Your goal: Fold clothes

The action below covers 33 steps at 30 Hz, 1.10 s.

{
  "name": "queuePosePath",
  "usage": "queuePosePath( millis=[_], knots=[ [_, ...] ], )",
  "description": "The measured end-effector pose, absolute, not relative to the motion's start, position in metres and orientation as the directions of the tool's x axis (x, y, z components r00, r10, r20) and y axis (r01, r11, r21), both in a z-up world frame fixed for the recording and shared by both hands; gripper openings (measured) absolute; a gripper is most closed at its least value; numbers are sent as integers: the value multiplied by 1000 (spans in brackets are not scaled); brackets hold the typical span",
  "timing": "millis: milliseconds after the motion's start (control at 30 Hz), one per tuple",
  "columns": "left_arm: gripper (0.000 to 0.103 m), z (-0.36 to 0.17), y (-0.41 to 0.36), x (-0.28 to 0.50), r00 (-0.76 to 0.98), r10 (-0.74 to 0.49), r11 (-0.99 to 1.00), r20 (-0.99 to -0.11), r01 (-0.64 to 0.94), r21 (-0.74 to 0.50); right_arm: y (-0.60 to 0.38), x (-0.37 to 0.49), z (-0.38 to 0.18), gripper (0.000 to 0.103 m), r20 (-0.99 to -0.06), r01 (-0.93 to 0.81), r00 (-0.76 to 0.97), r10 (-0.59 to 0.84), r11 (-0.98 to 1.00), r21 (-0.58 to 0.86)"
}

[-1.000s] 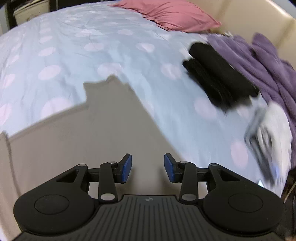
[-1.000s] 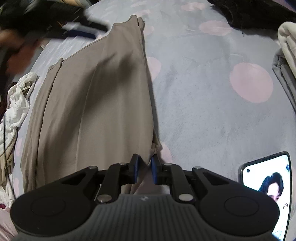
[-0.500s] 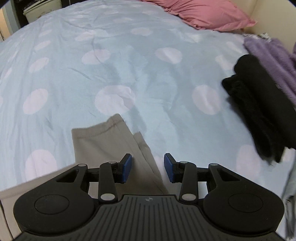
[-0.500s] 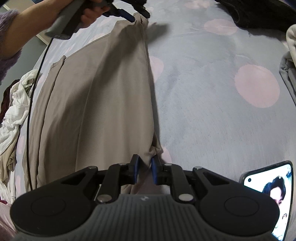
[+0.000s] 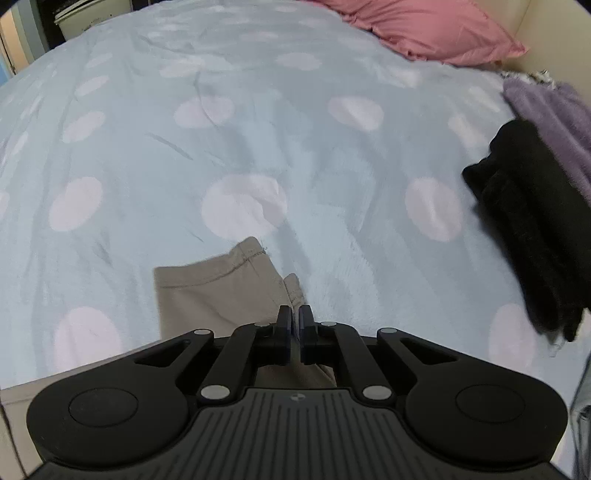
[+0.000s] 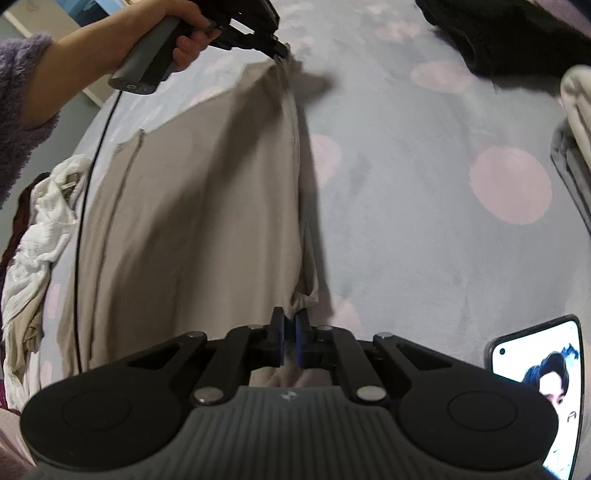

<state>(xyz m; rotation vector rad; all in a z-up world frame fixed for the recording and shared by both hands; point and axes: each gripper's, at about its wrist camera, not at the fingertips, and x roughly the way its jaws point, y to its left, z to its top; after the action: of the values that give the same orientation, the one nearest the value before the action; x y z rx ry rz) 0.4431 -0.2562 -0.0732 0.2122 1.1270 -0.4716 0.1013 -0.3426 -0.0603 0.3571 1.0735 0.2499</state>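
A beige garment (image 6: 192, 206) lies stretched lengthwise on the dotted bedsheet (image 6: 424, 229). My right gripper (image 6: 290, 325) is shut on its near corner. My left gripper (image 5: 294, 318) is shut on the hemmed far corner (image 5: 229, 284); in the right wrist view it shows at the top (image 6: 280, 50), held by a hand, pinching the garment's far end. The right edge of the garment runs taut between the two grippers.
A folded black garment (image 5: 528, 229) and a purple fleece (image 5: 550, 114) lie at the right of the bed, a pink pillow (image 5: 424, 29) at the head. A phone (image 6: 543, 380) lies near my right gripper. Crumpled white and beige clothes (image 6: 33, 258) sit at the left.
My left gripper, open before, has moved to the garment's far corner and closed on it. My right gripper stays shut on the near corner.
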Motion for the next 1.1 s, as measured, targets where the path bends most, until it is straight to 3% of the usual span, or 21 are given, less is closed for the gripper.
queuePosePath(
  millis=[433,933,1033,1100],
  knots=[
    [2,-19,-174,444,380,-371,890,-848,405,-208,-264,85,-15,6,-752,-241,469,463,886,395],
    [2,-79,-67,454,376,-400,907,-836,292,-302,-198,110,-54,7,-818,-330,300,491,858,394],
    [2,-87,-60,455,374,-410,904,-832,290,-315,-192,113,-61,14,-828,-335,266,493,853,400],
    [5,-85,-56,454,412,-393,913,-822,285,-294,-192,110,-61,25,-820,-337,242,519,837,430]
  ],
)
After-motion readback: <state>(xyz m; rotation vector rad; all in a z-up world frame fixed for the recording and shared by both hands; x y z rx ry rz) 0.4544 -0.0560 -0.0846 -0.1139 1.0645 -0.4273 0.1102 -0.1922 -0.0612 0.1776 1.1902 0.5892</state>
